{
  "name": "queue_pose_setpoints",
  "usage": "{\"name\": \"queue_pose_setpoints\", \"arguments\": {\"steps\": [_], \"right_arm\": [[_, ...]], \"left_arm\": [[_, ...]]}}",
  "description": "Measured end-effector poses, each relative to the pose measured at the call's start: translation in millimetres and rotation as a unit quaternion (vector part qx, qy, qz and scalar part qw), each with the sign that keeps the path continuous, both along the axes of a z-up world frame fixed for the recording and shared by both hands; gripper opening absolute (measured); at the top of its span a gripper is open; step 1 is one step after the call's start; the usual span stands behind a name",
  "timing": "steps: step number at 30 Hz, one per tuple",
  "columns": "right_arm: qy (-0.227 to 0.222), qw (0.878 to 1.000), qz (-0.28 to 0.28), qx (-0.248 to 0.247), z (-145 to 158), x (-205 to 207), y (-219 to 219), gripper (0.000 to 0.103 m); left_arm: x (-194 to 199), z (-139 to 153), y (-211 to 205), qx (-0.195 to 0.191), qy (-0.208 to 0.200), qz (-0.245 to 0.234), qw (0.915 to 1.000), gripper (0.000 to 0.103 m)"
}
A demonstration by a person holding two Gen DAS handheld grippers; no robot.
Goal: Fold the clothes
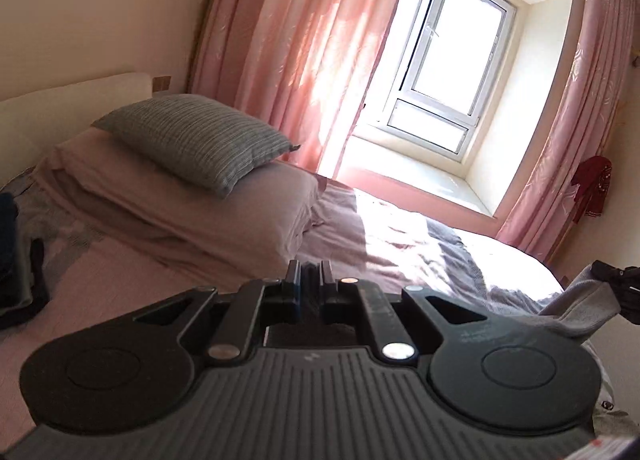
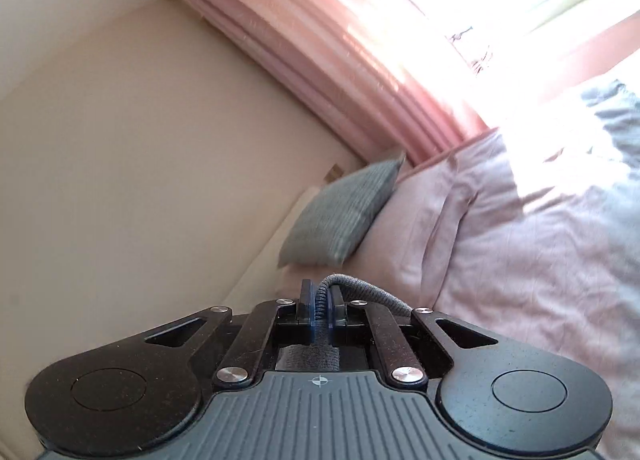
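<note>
A grey knit garment (image 1: 580, 306) hangs above the bed, stretched between my two grippers. In the left wrist view my left gripper (image 1: 310, 270) has its jaws together on a thin strip of grey cloth. The garment's other end rises at the right edge into my right gripper (image 1: 614, 284). The right wrist view shows my right gripper (image 2: 320, 294) shut on a ribbed edge of the grey garment (image 2: 370, 294), which curls out to the right of the pads. Most of the garment is hidden below the gripper bodies.
The bed (image 1: 132, 272) has a pink sheet, a folded pink quilt (image 1: 192, 211) and a grey striped pillow (image 1: 200, 135). Dark folded clothes (image 1: 14, 260) lie at the left edge. Pink curtains (image 1: 296, 39) frame a bright window (image 1: 448, 59). A red garment (image 1: 592, 187) hangs at the right.
</note>
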State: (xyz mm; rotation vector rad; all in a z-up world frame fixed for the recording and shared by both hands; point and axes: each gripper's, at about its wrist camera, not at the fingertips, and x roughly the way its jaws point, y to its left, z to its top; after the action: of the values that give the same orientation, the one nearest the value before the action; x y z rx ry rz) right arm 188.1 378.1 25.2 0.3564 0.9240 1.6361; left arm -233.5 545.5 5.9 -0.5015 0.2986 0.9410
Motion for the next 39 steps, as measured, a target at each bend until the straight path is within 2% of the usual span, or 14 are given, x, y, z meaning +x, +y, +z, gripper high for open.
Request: {"name": "queue_pose_setpoints", "arguments": {"steps": [4,5,6,8,14,22,26,28,30,32,34,35,36,39], "right_arm": [[-0.003,0.996,-0.084,-0.040,16.7,47.1,57.0,0.005],[-0.020,0.991,-0.107,-0.074,14.9,55.9,67.3,0.020],[-0.049,0.982,-0.147,-0.104,12.0,61.4,69.8,0.060],[-0.111,0.968,-0.184,-0.128,-3.7,66.4,53.8,0.078],[-0.127,0.957,-0.102,-0.242,-136.6,42.7,-46.5,0.078],[-0.123,0.908,0.023,-0.400,-311.7,-31.0,-172.4,0.074],[-0.097,0.925,0.012,-0.367,-324.2,-25.9,-167.7,0.072],[-0.098,0.929,0.016,-0.357,-329.5,-22.6,-162.7,0.057],[-0.085,0.930,0.019,-0.358,-335.6,-22.4,-160.5,0.014],[-0.072,0.933,0.015,-0.351,-335.4,-25.6,-166.0,0.006],[-0.057,0.938,0.003,-0.341,-327.3,-30.3,-179.5,0.003],[-0.046,0.940,-0.005,-0.339,-322.6,-32.7,-189.1,0.002],[-0.035,0.941,-0.012,-0.337,-316.0,-36.1,-201.7,0.002],[-0.008,0.945,-0.027,-0.327,-286.6,-41.3,-248.2,0.002]], "left_arm": [[71.6,21.3,67.4,0.030,0.001,0.000,0.9996,0.007],[88.9,21.2,83.3,0.025,0.014,0.003,0.9996,0.015],[102.9,17.3,97.3,0.017,0.034,0.009,0.9992,0.026],[116.2,-1.4,112.8,-0.006,0.065,0.014,0.9978,0.047],[60.4,-126.3,89.6,-0.102,0.147,0.006,0.9839,0.047],[-71.9,-288.7,-64.1,-0.317,0.201,-0.016,0.9266,0.045],[-94.6,-314.8,-125.3,-0.377,0.145,-0.023,0.9143,0.046],[-96.3,-325.6,-142.7,-0.394,0.124,-0.029,0.9101,0.052],[-93.5,-333.0,-157.3,-0.380,0.126,-0.024,0.9159,0.055],[-91.3,-333.0,-164.9,-0.362,0.131,-0.019,0.9225,0.053],[-93.0,-330.0,-169.5,-0.362,0.127,-0.007,0.9236,0.042],[-93.7,-329.0,-170.2,-0.372,0.125,-0.012,0.9197,0.010],[-95.3,-326.0,-171.0,-0.376,0.127,-0.012,0.9178,0.002],[-102.5,-298.6,-172.2,-0.348,0.137,-0.026,0.9269,0.002]]}}
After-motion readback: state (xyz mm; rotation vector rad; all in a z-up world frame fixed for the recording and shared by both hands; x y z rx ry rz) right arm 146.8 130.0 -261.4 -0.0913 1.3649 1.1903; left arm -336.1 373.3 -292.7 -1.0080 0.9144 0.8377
